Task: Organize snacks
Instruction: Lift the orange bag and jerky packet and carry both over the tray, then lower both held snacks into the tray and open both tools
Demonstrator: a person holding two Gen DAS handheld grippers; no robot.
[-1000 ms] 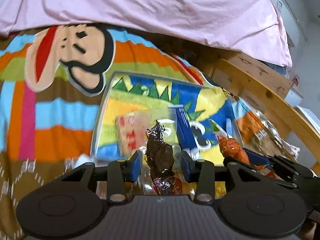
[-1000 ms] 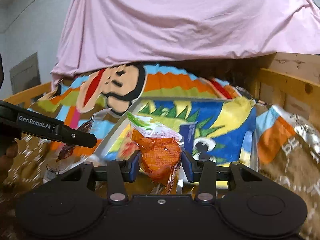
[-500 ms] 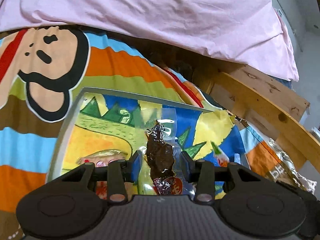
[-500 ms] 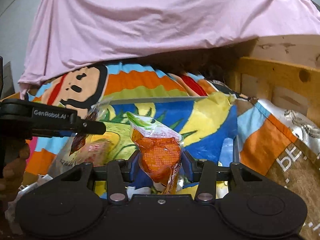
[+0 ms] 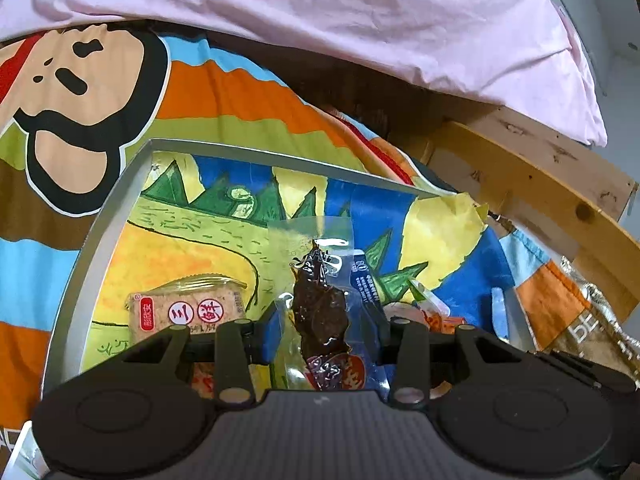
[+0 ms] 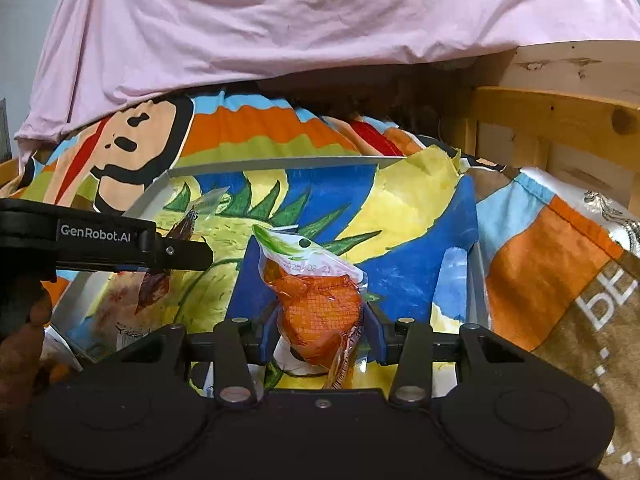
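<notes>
Snacks sit in both my tongs: the left tongs (image 5: 326, 330) are clamped narrow on a clear packet of dark dried meat (image 5: 320, 312), and the right tongs (image 6: 320, 330) are pinched on an orange vacuum-packed snack (image 6: 320, 312). Both hang just above the grey-rimmed tray (image 5: 92, 248) with its bright cartoon lining, which lies on the monkey-print blanket (image 5: 80, 92). A tan wrapped block snack (image 5: 186, 314) already lies inside, near the left tongs. Past the tray, a pink sheet (image 6: 280, 20) and a wooden bed frame (image 6: 560, 112). I judge this the placing step; next I'd lower each packet onto bare lining and open up.
</notes>
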